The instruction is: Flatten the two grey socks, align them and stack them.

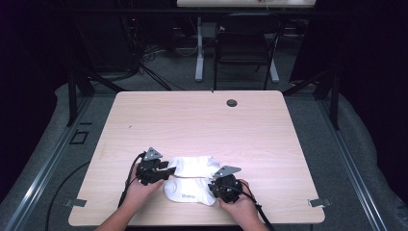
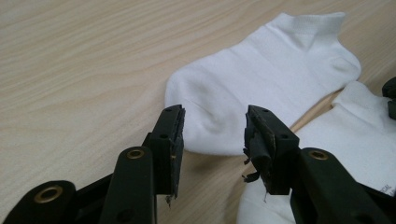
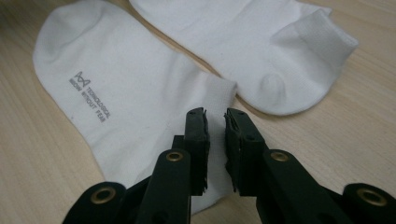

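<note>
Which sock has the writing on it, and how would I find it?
Look at the near edge of the light wooden table, between the two hands. Two short white cotton socks lie side by side; it is the nearer sock. Grey printed letters mark it, while the farther sock looks plain.

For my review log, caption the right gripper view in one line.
Right gripper, jaws slightly apart, poised at the cuff of the printed white sock beside a plain white sock.
</note>
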A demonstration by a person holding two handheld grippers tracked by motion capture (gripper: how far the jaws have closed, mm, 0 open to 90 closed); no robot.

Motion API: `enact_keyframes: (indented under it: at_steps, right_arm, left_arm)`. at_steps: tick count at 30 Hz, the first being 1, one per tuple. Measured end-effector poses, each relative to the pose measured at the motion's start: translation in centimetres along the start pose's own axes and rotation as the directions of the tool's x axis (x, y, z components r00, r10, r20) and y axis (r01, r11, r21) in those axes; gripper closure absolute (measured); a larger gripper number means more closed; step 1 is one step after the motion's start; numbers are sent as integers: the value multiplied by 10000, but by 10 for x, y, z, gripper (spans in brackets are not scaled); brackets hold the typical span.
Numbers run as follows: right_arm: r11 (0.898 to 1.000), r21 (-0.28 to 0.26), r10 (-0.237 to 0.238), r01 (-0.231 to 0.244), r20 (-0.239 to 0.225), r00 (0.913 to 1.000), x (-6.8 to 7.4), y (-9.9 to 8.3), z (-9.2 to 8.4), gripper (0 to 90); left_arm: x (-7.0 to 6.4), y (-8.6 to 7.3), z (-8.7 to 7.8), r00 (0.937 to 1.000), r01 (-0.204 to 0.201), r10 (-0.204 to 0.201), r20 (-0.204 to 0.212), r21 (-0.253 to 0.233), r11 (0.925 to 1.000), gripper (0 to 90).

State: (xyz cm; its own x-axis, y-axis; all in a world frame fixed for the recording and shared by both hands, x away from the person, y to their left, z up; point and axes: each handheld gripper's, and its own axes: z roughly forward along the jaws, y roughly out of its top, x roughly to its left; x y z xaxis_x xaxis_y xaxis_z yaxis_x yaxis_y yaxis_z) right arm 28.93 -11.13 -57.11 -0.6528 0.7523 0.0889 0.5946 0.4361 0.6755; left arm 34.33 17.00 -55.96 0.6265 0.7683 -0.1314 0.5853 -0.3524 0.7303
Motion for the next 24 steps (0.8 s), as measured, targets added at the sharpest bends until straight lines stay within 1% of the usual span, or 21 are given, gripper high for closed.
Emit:
enact_keyframes:
  at_steps: [1, 3, 5, 6, 7, 8, 9, 10, 11, 13, 14, 15, 16, 17, 18, 19, 20, 21, 22, 23, 24]
  right_arm:
    - [9992, -348, 208, -212, -117, 9997, -2, 3, -4, 746]
    - [9977, -638, 229, -229, -6, 9997, -5, 8, -8, 734]
    - [9973, -682, 257, -254, 36, 9997, -7, 10, -9, 725]
    - [9959, -828, 355, -351, 42, 9994, -10, 11, -9, 713]
    - [9945, -917, 522, -508, 129, 9986, -15, 15, -10, 695]
    - [9945, -917, 522, -508, 129, 9986, -15, 15, -10, 695]
    - [9939, -917, 637, -618, 181, 9978, -22, 19, -12, 686]
    - [9939, -917, 637, -618, 181, 9978, -22, 19, -12, 686]
    - [9936, -944, 656, -624, 308, 9974, -28, 24, -12, 681]
    - [9923, -1036, 723, -679, 398, 9966, -31, 26, -11, 679]
    - [9917, -1059, 781, -722, 529, 9955, -38, 30, -11, 678]
    - [9917, -1059, 781, -722, 529, 9955, -38, 30, -11, 678]
    - [9905, -1062, 945, -869, 690, 9931, -46, 33, -10, 679]
    - [9905, -1062, 945, -869, 690, 9931, -46, 33, -10, 679]
    - [9897, -1088, 1012, -928, 738, 9921, -50, 34, -8, 678]
    - [9882, -965, 1258, -1186, 716, 9895, -57, 36, -4, 669]
    - [9882, -965, 1258, -1186, 716, 9895, -57, 36, -4, 669]
    - [9864, -935, 1419, -1353, 680, 9875, -63, 37, 0, 651]
    - [9859, -910, 1468, -1404, 678, 9868, -65, 38, 2, 643]
    - [9855, -865, 1519, -1463, 627, 9864, -66, 38, 4, 640]
    - [9855, -865, 1519, -1463, 627, 9864, -66, 38, 4, 640]
  left_arm:
    - [2, 2, 0, 9999, 103, -103, -8, -91, 9999, 558]
    - [4, 4, 0, 9996, 283, -283, 11, -83, 9996, 558]
    - [6, 6, 0, 9994, 338, -337, 31, -92, 9994, 559]
    - [7, 8, 1, 9992, 408, -408, 28, -103, 9991, 559]
    - [8, 9, 2, 9993, 365, -365, 30, -71, 9993, 561]
    - [8, 11, 3, 9992, 395, -395, 31, -65, 9992, 561]
    - [9, 14, 5, 9993, 368, -368, -51, 9, 9993, 568]
    - [9, 14, 5, 9993, 368, -368, -51, 9, 9993, 569]
    - [11, 17, 9, 9995, 296, -295, -92, 132, 9995, 573]
    - [12, 18, 10, 9995, 281, -279, -117, 181, 9994, 575]
    - [13, 19, 12, 9996, 247, -244, -160, 191, 9995, 576]
    - [13, 20, 13, 9991, 385, -381, -170, 183, 9991, 576]
    - [15, 23, 15, 9992, 344, -339, -219, 235, 9991, 576]
    - [15, 23, 15, 9992, 344, -339, -219, 235, 9991, 576]
    - [16, 24, 17, 9992, 318, -312, -252, 247, 9992, 576]
    - [17, 26, 19, 9992, 269, -259, -311, 331, 9991, 572]
    - [17, 26, 19, 9992, 269, -259, -311, 331, 9991, 572]
    - [18, 27, 21, 9992, 234, -226, -332, 260, 9994, 572]
    - [19, 26, 23, 9992, 203, -188, -340, 421, 9989, 572]
    - [20, 26, 25, 9991, 325, -310, -300, 512, 9982, 574]
    - [20, 26, 25, 9991, 325, -310, -300, 512, 9982, 578]
